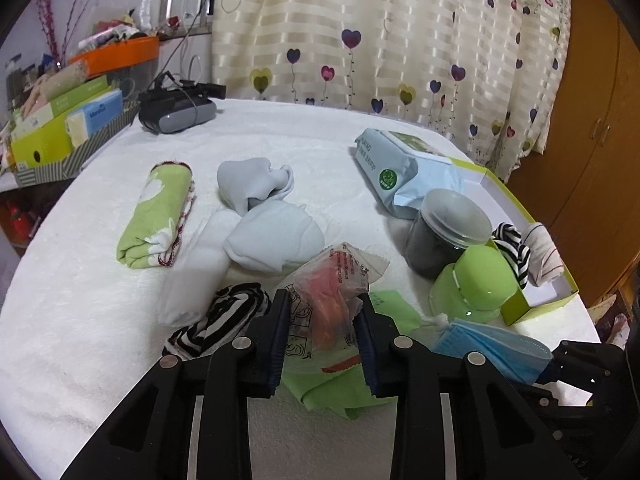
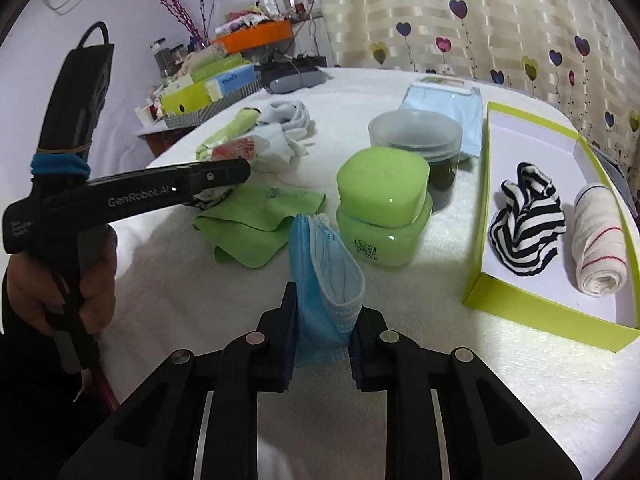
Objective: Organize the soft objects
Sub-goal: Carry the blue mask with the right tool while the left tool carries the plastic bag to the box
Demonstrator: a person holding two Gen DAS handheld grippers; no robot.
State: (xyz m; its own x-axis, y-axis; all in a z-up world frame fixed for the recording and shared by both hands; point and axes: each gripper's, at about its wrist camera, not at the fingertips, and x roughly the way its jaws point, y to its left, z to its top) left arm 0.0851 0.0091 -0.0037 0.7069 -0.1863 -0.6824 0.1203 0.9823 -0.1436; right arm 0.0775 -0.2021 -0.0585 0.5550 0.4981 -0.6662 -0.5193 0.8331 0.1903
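Blue face mask [image 2: 326, 280], folded, stands clamped between the pads of the right gripper [image 2: 322, 326], angled downward over the near edge of the white towel-covered table [image 1: 80, 300]. To its left, the left gripper [image 1: 324, 320], likewise angled down and held in a hand [image 2: 60, 280], pinches a crumpled clear plastic packet [image 1: 332, 296] above a green cloth [image 2: 256, 224]. Green-rimmed box [image 2: 532, 312] lies right, holding a striped sock [image 2: 524, 228] and a rolled cloth [image 2: 598, 248].

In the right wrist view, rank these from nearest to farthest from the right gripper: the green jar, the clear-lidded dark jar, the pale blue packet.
1. Green jar: just ahead of the right gripper, slightly right.
2. Clear-lidded dark jar: directly behind the green jar.
3. Pale blue packet: farthest back, beyond the dark jar, toward the curtain.
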